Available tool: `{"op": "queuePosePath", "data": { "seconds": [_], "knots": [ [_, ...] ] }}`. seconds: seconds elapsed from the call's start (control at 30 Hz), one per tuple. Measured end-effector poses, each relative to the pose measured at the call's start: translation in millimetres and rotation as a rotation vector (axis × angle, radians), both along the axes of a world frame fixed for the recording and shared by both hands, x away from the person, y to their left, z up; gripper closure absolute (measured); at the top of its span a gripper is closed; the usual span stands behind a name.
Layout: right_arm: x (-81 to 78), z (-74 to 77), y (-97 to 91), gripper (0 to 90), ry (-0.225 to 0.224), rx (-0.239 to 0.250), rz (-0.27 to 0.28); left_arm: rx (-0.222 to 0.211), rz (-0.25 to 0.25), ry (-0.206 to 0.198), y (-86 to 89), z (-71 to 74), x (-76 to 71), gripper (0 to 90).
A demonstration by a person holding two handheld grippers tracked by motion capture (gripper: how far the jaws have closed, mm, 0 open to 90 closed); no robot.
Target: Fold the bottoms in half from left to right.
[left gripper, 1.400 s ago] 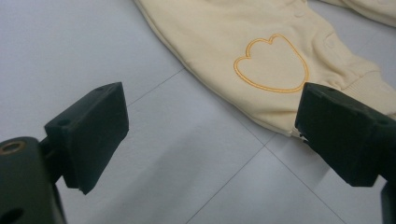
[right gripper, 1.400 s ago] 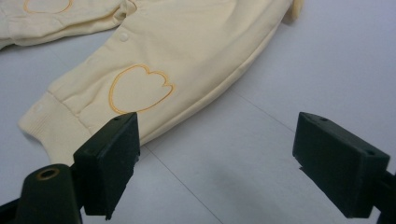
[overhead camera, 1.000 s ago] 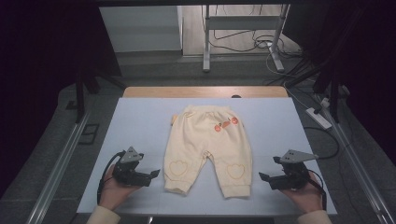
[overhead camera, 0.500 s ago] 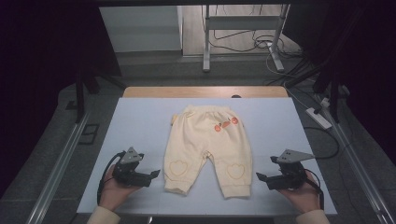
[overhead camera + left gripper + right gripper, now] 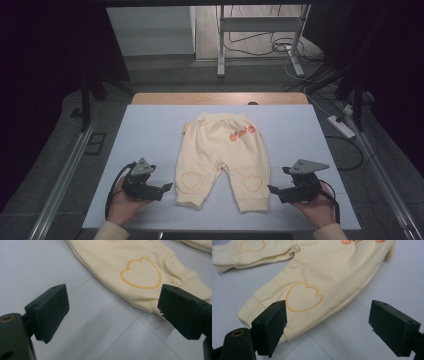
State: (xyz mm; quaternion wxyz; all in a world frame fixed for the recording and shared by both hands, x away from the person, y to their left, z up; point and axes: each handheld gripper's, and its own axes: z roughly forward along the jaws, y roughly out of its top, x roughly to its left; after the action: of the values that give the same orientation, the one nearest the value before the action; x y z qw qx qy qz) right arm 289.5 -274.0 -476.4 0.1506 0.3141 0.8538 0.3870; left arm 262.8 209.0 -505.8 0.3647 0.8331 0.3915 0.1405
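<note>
Both hands hold black two-jaw tongs low and level: left tongs [image 5: 166,187] and right tongs [image 5: 272,189] point inward, jaws spread wide.

Trousers [image 5: 222,157]: small, pale cream, soft knit. Laid flat, front up, at the middle of the worktop [image 5: 150,130]; waistband toward the far edge, both legs spread toward the near edge. Ribbed cuffs at the leg ends. One orange-outlined heart [image 5: 141,273] stitched on each knee. Orange motifs [image 5: 241,132] just below the waistband, on one side. Snap fasteners along the inner leg seam [image 5: 293,265]. Cloth smooth, lightly creased at the crotch.
</note>
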Motion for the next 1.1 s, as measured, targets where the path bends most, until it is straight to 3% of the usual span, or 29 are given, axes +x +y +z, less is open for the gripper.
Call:
{"op": "queuePosePath", "data": {
  "seconds": [0.43,0.7,0.87,1.1],
  "knots": [
    [-1.9,0.1,28.3,15.0,-0.001,0.003,0.052,0.002,-0.011,0.0,-1.2,1.2,-0.5,10.9],
    [-1.3,2.5,46.2,15.1,-0.002,0.014,0.075,-0.026,-0.01,0.003,0.2,1.5,0.6,10.9],
    [-4.6,1.6,57.1,15.4,-0.009,-0.01,0.092,-0.025,-0.009,0.005,-0.3,1.2,0.4,10.9],
    [0.1,-0.9,70.6,15.4,0.014,0.019,0.111,-0.03,-0.008,0.01,-0.3,0.0,1.3,10.9]
  ]
}}
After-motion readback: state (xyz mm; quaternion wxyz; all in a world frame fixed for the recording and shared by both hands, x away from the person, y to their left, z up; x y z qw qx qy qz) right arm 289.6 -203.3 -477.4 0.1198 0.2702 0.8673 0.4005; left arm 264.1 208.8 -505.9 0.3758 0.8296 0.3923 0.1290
